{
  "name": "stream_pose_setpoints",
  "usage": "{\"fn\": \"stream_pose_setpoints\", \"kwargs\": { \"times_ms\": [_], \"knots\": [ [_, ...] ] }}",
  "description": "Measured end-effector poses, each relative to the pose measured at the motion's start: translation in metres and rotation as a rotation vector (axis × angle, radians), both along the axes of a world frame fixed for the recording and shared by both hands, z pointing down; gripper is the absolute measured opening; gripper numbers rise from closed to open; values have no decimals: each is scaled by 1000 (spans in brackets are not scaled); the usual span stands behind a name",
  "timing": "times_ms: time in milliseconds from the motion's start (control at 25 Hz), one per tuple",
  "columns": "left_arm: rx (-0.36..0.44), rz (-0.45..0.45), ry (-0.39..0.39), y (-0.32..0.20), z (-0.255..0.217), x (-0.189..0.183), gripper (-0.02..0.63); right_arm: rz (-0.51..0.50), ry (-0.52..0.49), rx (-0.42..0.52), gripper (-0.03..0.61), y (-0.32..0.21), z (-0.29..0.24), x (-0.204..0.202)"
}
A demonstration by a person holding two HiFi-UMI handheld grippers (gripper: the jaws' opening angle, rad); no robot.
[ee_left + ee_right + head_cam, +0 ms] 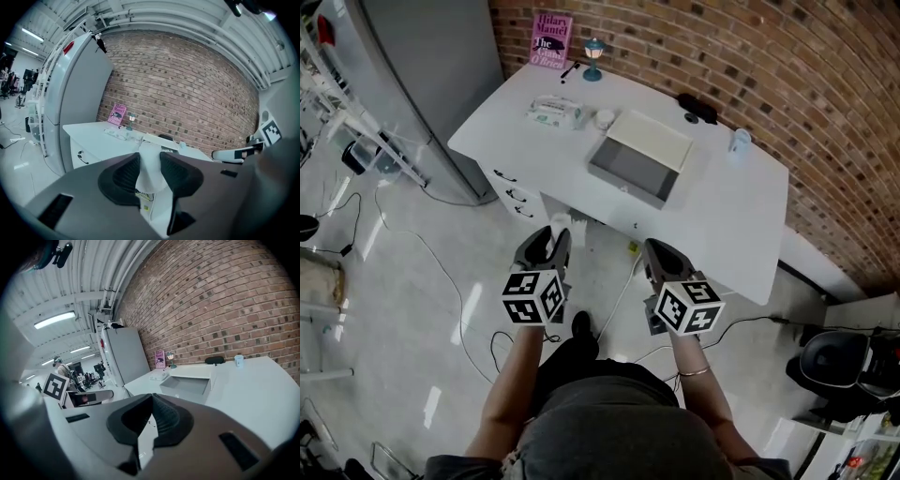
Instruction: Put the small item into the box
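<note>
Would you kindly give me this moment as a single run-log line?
phase: pre-approach | left gripper: open, empty | right gripper: shut, empty | box: open on table | both held short of table

The left forearm (508, 398) and right forearm (705, 398) reach forward and down, side by side. The left gripper (546, 236) points ahead, its jaws apart with nothing between them. The right gripper (660, 251) is held level with it, a gap between the two, its jaws closed tip to tip.
</note>
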State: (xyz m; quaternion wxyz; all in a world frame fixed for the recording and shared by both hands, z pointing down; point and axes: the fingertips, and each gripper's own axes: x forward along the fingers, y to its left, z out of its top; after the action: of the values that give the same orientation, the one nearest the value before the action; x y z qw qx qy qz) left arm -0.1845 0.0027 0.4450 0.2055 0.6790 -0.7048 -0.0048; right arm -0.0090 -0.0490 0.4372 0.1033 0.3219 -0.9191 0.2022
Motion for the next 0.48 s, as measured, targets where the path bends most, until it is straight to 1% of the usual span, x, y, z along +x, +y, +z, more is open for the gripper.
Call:
{"fn": "stream_pose_setpoints", "kwargs": {
  "times_ms": [200,480],
  "knots": [
    [1,22,6,-27,0,-24,150,28,15,4,8,-21,-2,-20],
    [2,54,18,-50,3,-38,150,70,31,10,8,-38,-3,-27]
  ]
}}
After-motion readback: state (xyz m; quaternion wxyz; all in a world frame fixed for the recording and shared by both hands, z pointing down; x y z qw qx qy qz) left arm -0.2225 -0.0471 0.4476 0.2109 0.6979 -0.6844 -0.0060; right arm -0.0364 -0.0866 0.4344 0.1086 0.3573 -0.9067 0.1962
